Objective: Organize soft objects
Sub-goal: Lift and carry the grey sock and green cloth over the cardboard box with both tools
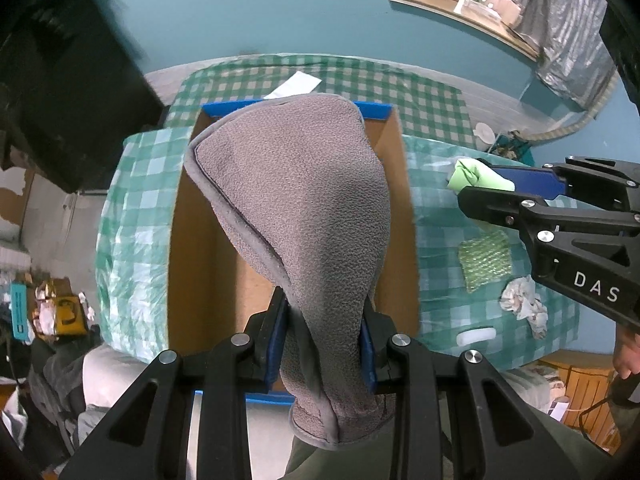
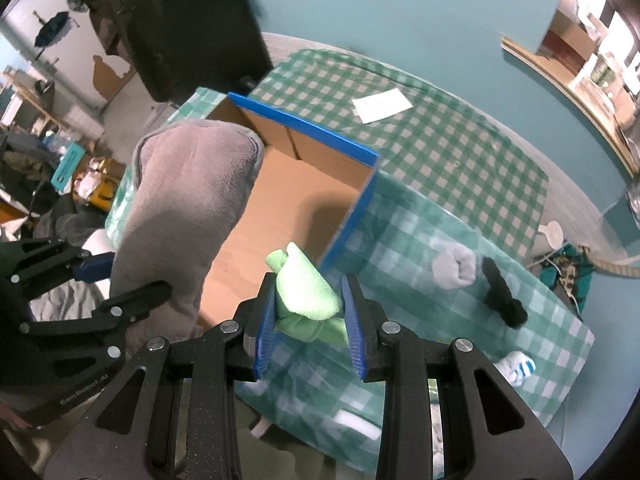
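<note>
My left gripper (image 1: 324,336) is shut on a grey fleece cloth (image 1: 304,208), held up over the open cardboard box with blue rim (image 1: 192,240). The cloth also shows in the right wrist view (image 2: 180,216), left of the box (image 2: 288,192). My right gripper (image 2: 310,308) is shut on a light green cloth (image 2: 304,288), held just above the box's right wall. In the left wrist view the right gripper (image 1: 516,196) sits right of the box with the green cloth (image 1: 472,174) at its tips.
On the green checked tablecloth (image 2: 440,160) lie a white paper (image 2: 380,106), a grey sock ball (image 2: 456,266), a black item (image 2: 502,298) and a white-blue sock (image 2: 518,364). A green bubble-wrap piece (image 1: 484,260) and crumpled paper (image 1: 524,304) lie right of the box.
</note>
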The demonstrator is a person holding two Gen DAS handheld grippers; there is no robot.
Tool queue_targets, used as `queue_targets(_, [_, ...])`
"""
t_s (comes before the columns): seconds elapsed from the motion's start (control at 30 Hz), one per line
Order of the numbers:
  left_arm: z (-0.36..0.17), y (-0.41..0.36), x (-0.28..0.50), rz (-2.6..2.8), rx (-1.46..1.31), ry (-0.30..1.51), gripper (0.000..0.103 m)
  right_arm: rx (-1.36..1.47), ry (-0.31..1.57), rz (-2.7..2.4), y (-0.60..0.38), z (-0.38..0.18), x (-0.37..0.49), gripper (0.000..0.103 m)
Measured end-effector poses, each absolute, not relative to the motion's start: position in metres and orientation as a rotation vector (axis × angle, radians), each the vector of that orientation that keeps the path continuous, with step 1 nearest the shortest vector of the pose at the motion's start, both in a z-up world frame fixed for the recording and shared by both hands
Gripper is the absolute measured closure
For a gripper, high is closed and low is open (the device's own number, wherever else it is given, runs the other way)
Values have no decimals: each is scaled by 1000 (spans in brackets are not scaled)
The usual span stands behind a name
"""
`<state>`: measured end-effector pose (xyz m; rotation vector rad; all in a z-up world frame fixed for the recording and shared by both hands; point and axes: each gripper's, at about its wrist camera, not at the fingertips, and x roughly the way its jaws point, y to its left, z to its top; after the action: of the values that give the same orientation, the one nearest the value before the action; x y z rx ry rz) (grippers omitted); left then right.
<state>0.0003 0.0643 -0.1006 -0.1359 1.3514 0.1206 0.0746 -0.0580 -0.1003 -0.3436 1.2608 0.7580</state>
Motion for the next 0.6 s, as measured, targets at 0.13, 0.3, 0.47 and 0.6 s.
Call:
queue_targets(0.13, [-106,77,-3,139,-148,1358,71,-359,1269,779,-40,-106,74,72])
queue_targets(0.3, [-113,92,-6,161,-162,1370,71,-374,1280,792,-24,-112,72,72])
queue_targets(0.47, [-125,102,-8,180,-165,1393,71,-378,1296,801,-11,-121,71,72])
queue_targets(0.6, [-134,108,-10,183,-165,1412,71,-382,1309,803,-2,-128,69,72])
